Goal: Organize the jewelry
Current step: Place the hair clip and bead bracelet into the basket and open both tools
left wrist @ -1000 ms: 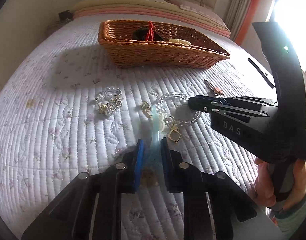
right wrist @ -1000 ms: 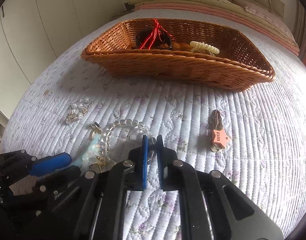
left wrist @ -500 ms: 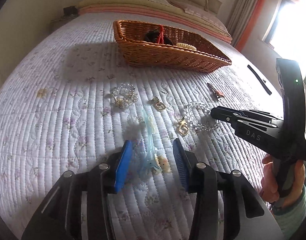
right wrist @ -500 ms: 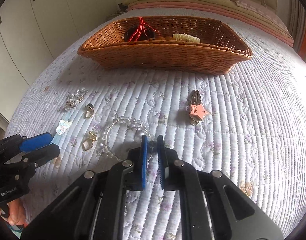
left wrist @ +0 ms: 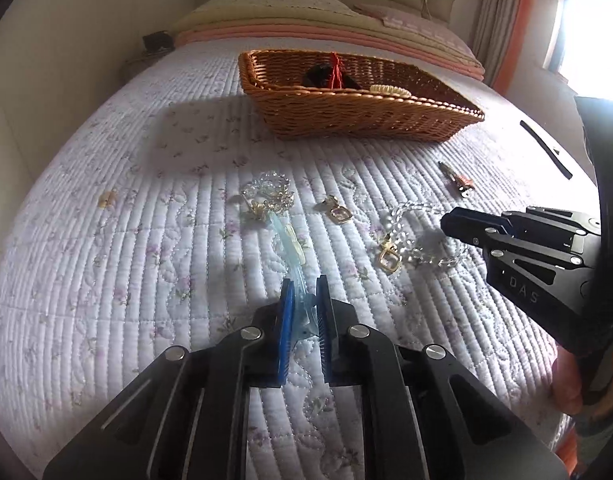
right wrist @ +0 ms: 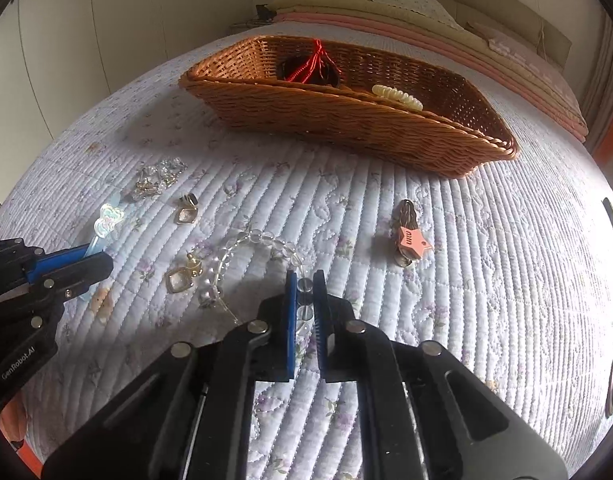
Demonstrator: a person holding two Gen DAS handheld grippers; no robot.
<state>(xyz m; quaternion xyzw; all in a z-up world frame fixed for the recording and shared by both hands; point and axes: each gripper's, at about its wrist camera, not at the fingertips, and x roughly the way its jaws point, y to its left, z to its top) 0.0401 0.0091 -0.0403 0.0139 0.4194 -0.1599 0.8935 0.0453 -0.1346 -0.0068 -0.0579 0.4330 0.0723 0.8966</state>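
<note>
**A:** so where's everything sitting right now?

**B:** All on the bed, on that quilted floral cover. The left claw has just been closing, and it's now pinching the near end of the pale blue hair clip between its blue pads. The rest of the clip sticks out toward the far side, with its cloud-shaped bit close to the crystal cluster.

**A:** and the right one?

**B:** The right claw is pressed together on the clear bead bracelet. You can see a couple of beads squeezed right between the pads. The rest of the loop trails off to the left on the quilt, with a gold square charm at its end.

**A:** anything loose?

**B:** Yep. A second gold square earring lies a bit farther out, between the crystal cluster and the bracelet. Off to the right, well apart from those, there's a brown clip with a pink star tag.

**A:** basket?

**B:** The wicker basket is on the far side of the bed, away from both claws. Inside there's something dark with a red cord on it, plus a cream spiral hair tie by the right wall. Can't tell what the dark thing is tbh.

**A:** hands visible?

**B:** Only a bit of a hand at the right claw's handle, in the left view.
</note>
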